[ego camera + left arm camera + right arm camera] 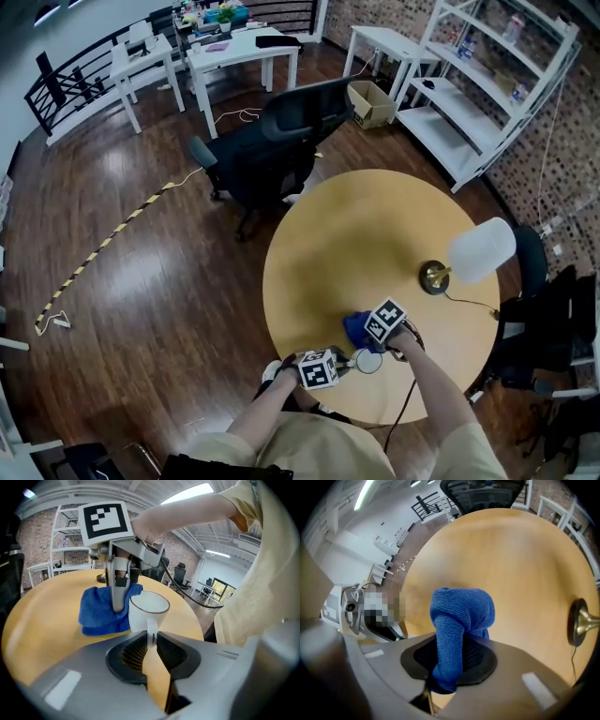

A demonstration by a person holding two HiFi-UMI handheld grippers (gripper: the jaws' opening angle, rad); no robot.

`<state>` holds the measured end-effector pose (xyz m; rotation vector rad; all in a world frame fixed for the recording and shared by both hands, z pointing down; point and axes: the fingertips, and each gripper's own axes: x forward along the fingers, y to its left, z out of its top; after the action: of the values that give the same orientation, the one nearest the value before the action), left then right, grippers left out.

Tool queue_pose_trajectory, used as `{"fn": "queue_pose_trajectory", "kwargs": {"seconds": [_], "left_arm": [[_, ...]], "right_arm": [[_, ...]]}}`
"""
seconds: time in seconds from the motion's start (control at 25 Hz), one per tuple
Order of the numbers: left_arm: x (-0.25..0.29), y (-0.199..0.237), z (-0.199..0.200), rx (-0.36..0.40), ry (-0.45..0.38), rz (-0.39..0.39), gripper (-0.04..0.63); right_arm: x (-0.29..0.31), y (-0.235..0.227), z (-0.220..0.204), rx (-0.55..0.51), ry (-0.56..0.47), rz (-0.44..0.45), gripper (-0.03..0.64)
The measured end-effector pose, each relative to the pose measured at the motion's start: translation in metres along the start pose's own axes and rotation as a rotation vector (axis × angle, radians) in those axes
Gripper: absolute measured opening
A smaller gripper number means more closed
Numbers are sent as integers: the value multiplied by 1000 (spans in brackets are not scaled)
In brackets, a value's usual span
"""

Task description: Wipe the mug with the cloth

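A white mug (149, 607) stands upright on the round wooden table (356, 234), near its front edge. My left gripper (151, 641) is shut on the mug's handle (151, 634). In the head view the mug (368, 361) sits between the two marker cubes. My right gripper (447, 663) is shut on a blue cloth (461, 613), which bunches up above its jaws. From the left gripper view, the cloth (101, 613) hangs from the right gripper (118, 597) down to the tabletop and touches the mug's far left side.
A brass-based lamp (434, 277) with a white shade (482, 249) stands at the table's right, its cord trailing to the edge. A black office chair (272, 141) stands behind the table. White shelving (487, 84) and white desks fill the back.
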<state>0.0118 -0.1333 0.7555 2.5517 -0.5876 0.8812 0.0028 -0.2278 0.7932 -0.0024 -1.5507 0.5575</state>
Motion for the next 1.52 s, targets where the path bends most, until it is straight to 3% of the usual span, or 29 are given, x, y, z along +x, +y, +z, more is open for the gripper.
{"fn": "queue_pose_trajectory", "kwargs": {"seconds": [0.16, 0.32, 0.48, 0.84, 1.08, 1.52], "left_arm": [[0, 1, -1, -15, 11, 25, 51], [0, 2, -1, -58, 5, 65, 55], [5, -3, 1, -78, 12, 87, 58], [12, -11, 1, -171, 16, 166, 63], [17, -21, 1, -187, 40, 180, 62], [34, -38, 9, -196, 89, 154, 60]], "right_arm": [[-3, -13, -19, 135, -100, 45, 83], [-6, -15, -28, 364, -296, 171, 79], [-8, -17, -41, 504, -458, 247, 78], [-17, -19, -69, 703, -720, 321, 78], [-20, -17, -85, 845, -884, 338, 77], [-22, -17, -113, 995, -1044, 331, 74]]}}
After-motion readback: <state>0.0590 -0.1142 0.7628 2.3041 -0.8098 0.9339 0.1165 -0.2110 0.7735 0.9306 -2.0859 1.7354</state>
